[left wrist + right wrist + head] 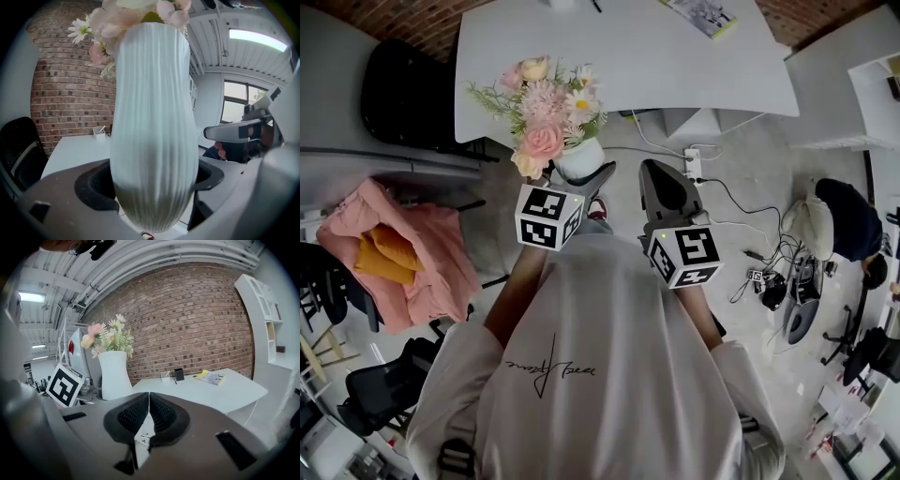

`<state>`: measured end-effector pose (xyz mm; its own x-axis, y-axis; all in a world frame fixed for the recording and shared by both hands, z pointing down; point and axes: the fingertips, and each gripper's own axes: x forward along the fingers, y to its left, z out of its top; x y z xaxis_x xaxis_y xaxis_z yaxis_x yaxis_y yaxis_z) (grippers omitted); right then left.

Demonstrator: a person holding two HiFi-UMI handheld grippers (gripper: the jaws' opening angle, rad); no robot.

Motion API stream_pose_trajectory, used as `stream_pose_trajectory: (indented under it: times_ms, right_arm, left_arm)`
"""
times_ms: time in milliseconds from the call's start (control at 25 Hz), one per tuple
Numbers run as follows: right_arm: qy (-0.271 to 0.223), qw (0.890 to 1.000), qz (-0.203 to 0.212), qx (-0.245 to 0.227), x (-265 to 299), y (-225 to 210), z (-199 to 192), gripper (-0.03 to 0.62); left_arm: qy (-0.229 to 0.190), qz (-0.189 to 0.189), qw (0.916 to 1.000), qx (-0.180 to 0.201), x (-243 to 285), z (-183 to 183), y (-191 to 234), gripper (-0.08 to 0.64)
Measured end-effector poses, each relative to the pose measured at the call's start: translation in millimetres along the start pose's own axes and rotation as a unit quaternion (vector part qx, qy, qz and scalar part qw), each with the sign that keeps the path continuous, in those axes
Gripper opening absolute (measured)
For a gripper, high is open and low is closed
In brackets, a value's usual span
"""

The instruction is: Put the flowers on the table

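Left claw (151,186) grips the vase (152,117); right gripper view shows right claw (149,416) closed, empty.

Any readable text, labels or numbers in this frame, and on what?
No text is legible.
Shirt print: cursive script, upside down, unreadable.
Yellow booklet on the table: print too small.
Marker cubes: patterns only, no letters.
White vase: no label.

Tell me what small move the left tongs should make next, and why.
Probably ease the white vase forward, over the white table. The left tongs grip it with the flowers upright, but in the head view it appears to hang short of the table's near edge, above the floor.
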<state>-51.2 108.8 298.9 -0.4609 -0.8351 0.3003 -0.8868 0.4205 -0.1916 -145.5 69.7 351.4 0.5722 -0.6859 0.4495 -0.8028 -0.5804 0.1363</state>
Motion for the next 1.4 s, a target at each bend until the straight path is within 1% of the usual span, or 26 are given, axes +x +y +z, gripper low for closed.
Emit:
stream_pose_trajectory:
  times_ms: [160,400,680,840,960,1120,1400]
  right_arm:
    - [0.003,1.0,-0.006,0.0,19,3,3,0.026]
    - [0.006,1.0,-0.009,-0.004,33,7,4,0.026]
    - [0.017,1.0,-0.002,-0.005,50,8,1,0.026]
    - [0.017,1.0,0.003,-0.003,59,5,1,0.026]
    - [0.015,1.0,0.008,-0.001,65,-2,3,0.026]
    - [0.016,1.0,0.016,0.0,87,-16,10,0.026]
    - [0.023,0.999,0.027,0.006,110,-44,17,0.026]
  left_arm:
    - [0.0,-0.007,1.0,0.0,6,5,17,0.469]
    - [0.0,-0.017,0.9999,0.002,12,6,30,0.469]
    - [0.003,-0.014,0.9999,-0.005,18,4,41,0.469]
    - [0.006,-0.011,0.9999,-0.001,22,5,45,0.469]
    - [0.005,-0.008,1.0,0.001,29,10,46,0.469]
    - [0.009,0.001,1.0,0.004,50,20,62,0.469]
    - [0.021,0.014,0.9997,-0.003,81,30,73,0.469]
